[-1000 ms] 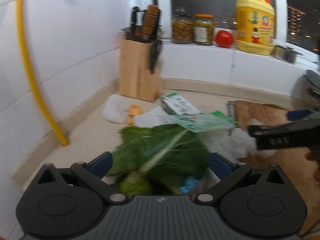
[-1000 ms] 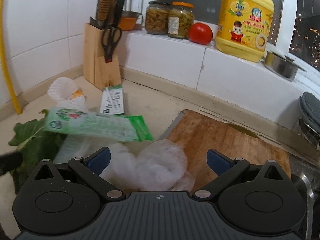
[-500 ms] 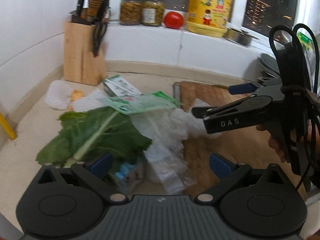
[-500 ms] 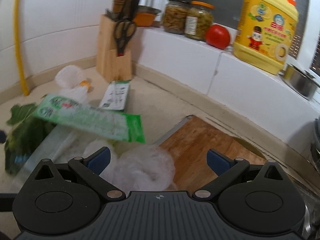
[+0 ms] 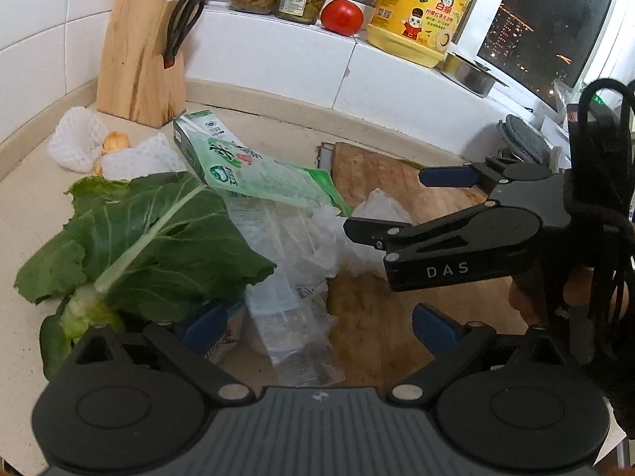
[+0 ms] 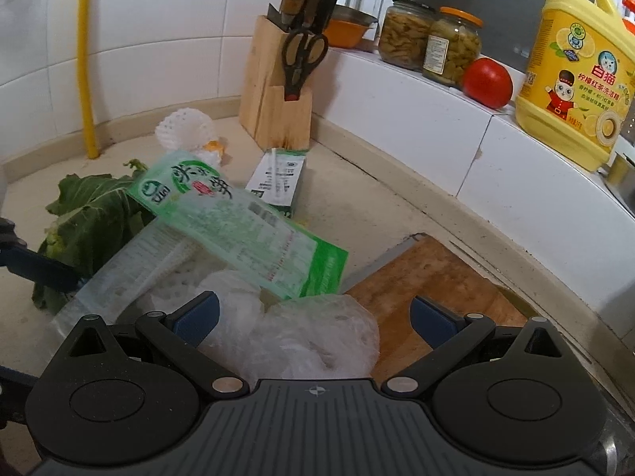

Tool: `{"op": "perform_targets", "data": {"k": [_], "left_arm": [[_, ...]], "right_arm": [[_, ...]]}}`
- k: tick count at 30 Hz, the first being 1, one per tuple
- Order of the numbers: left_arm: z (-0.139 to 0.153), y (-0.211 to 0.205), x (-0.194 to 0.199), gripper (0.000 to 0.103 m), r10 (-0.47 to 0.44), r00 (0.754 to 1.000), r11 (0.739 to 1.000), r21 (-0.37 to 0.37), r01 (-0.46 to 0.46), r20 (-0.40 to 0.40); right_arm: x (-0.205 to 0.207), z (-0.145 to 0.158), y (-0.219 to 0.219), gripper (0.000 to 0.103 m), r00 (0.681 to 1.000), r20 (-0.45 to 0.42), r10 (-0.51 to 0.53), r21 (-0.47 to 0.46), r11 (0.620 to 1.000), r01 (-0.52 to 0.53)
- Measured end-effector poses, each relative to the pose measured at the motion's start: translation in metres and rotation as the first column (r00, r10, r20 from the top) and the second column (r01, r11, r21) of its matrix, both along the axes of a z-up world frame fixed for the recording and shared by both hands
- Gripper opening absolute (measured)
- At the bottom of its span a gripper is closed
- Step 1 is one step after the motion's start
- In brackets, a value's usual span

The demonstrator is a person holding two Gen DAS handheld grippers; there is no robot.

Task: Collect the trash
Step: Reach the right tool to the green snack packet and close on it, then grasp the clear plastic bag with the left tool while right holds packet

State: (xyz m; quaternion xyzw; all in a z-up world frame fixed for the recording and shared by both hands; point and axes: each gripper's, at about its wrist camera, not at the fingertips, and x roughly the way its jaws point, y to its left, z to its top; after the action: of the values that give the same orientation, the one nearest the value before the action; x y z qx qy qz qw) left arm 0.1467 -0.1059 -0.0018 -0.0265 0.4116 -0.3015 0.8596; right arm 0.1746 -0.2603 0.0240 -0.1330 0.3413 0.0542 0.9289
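Observation:
A heap of trash lies on the beige counter. It holds a big green leaf, a green printed bag, a clear wrapper, a crumpled white plastic bag, a small green carton, white foam nets and orange peel. My left gripper is open low over the leaf stem and the clear wrapper. My right gripper is open, with the crumpled bag between its fingers but not pinched.
A wooden cutting board lies right of the heap. A knife block stands in the corner. Jars, a tomato and a yellow detergent jug sit on the tiled ledge. A yellow pipe runs down the wall.
My left gripper has drawn back from the leaf and swung right, bringing the right gripper into its view. The right gripper has shifted left along the heap. Both have stayed open.

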Motion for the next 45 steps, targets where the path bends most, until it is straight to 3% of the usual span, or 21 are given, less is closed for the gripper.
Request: {"op": "perform_targets", "data": {"k": [7, 12, 17, 22, 27, 30, 32, 35, 39, 45], "left_arm": [[-0.001, 0.004, 0.005, 0.095, 0.011, 1.000, 1.000, -0.026, -0.011, -0.021], [-0.002, -0.002, 0.006, 0.095, -0.010, 0.999, 0.999, -0.033, 0.009, -0.038], [-0.009, -0.004, 0.011, 0.095, -0.013, 0.996, 0.998, -0.059, 0.008, -0.086], [-0.012, -0.008, 0.017, 0.095, -0.013, 0.994, 0.997, -0.077, 0.004, -0.111], [-0.013, -0.010, 0.021, 0.093, -0.012, 0.993, 0.996, -0.091, 0.001, -0.119], [-0.015, -0.012, 0.023, 0.078, -0.013, 0.993, 0.997, -0.082, 0.003, -0.115], [-0.018, -0.011, 0.026, 0.061, -0.010, 0.992, 0.997, -0.079, 0.000, -0.125], [-0.018, -0.007, 0.028, 0.042, -0.006, 0.990, 0.996, -0.086, -0.007, -0.144], [-0.012, -0.004, 0.023, 0.034, 0.008, 0.992, 0.995, -0.094, -0.020, -0.127], [-0.004, -0.002, 0.011, 0.027, 0.001, 0.996, 0.995, -0.103, -0.010, -0.088]], "right_arm": [[0.013, 0.010, 0.006, 0.103, 0.996, 0.039, 0.078, -0.021, 0.997, -0.077], [0.053, 0.003, 0.016, 0.103, 0.952, -0.065, 0.299, -0.079, 0.950, -0.303], [0.089, -0.002, 0.014, 0.103, 0.890, -0.150, 0.430, 0.015, 0.901, -0.433], [0.118, -0.010, 0.019, 0.103, 0.842, -0.187, 0.506, 0.139, 0.862, -0.488], [0.144, -0.025, 0.008, 0.097, 0.840, -0.269, 0.471, 0.307, 0.869, -0.389], [0.143, -0.032, -0.009, 0.075, 0.852, -0.322, 0.412, 0.397, 0.876, -0.274], [0.140, -0.033, -0.017, 0.069, 0.857, -0.352, 0.376, 0.441, 0.875, -0.202], [0.128, -0.029, -0.025, 0.062, 0.880, -0.350, 0.321, 0.458, 0.878, -0.139], [0.108, -0.018, -0.039, 0.054, 0.905, -0.318, 0.282, 0.526, 0.847, -0.079], [0.081, -0.006, -0.062, 0.052, 0.937, -0.282, 0.204, 0.599, 0.801, 0.006]]}}
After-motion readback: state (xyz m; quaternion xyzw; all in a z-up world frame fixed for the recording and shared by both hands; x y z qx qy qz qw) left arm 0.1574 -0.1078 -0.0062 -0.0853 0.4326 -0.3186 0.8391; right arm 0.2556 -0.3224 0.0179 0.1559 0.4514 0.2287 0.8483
